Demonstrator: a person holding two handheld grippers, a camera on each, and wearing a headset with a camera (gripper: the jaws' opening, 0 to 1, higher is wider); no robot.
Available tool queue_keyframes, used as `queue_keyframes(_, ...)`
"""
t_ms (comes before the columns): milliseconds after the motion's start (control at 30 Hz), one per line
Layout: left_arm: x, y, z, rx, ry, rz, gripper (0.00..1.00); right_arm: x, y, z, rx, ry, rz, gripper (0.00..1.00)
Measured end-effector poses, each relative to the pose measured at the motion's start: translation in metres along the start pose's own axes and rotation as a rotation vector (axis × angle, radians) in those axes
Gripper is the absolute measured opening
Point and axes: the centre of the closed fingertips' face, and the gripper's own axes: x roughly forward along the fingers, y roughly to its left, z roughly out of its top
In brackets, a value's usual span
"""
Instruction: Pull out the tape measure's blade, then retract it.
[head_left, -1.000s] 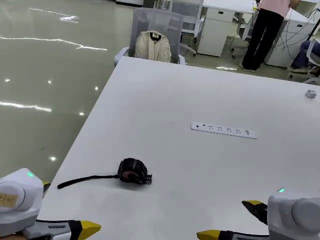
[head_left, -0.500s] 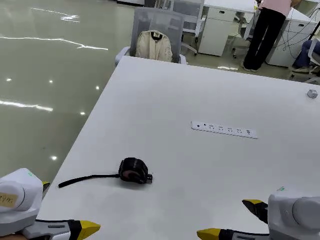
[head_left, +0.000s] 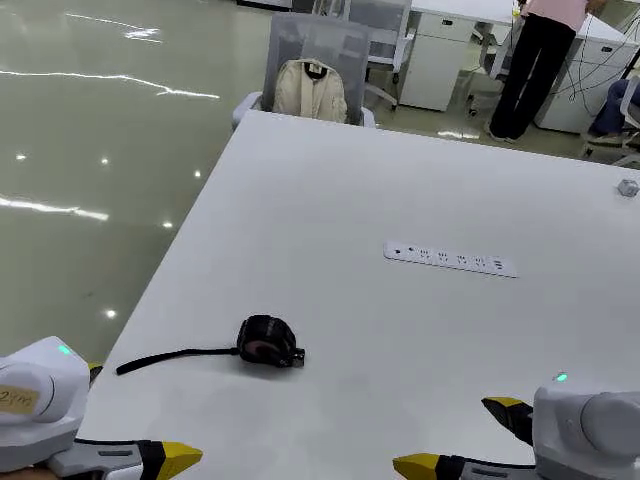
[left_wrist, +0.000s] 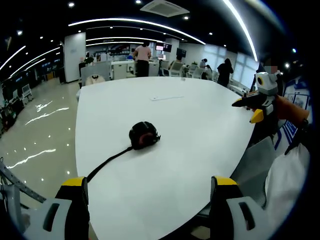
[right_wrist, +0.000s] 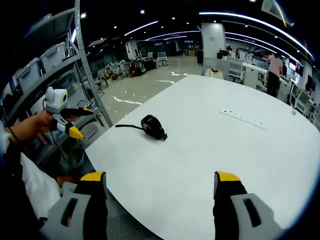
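Starting with the left gripper view: the left gripper (left_wrist: 150, 184) hangs off the near edge of the tabletop (left_wrist: 165, 95), its jaws spread wide and empty, aimed at the tape measure (left_wrist: 144, 135). The case lies on its side near that edge with the blade not drawn. Its black strap (left_wrist: 111, 160) trails toward the gripper. This placement likely leaves the case free for a grasp from either side.

Right gripper view: the right gripper (right_wrist: 160, 179) is likewise held clear of the edge, jaws wide apart and holding nothing. The tape measure lies well ahead and to the left, apart from both jaws. A metal rack (right_wrist: 80, 60) stands beyond the edge.

Head view: both grippers sit low at the near edge, with the tape measure further in and nearer the left one. The surface is white and smooth and carries a power strip (head_left: 450, 261) toward the middle. A chair (head_left: 315, 45) with a jacket (head_left: 310, 90) stands at the far end on a glossy floor (head_left: 90, 150). The room is an open office.
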Motion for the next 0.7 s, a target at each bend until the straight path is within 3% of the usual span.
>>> queue_keyframes(367, 0.008, 0.000, 0.003, -0.015, -0.012, -0.001, 0.99, 0.006, -0.005, -0.002, 0.001, 0.012, 0.008, 0.90)
queue_keyframes(700, 0.018, -0.001, 0.000, -0.001, 0.005, -0.005, 0.99, 0.014, -0.008, -0.002, -0.004, 0.024, 0.018, 0.89)
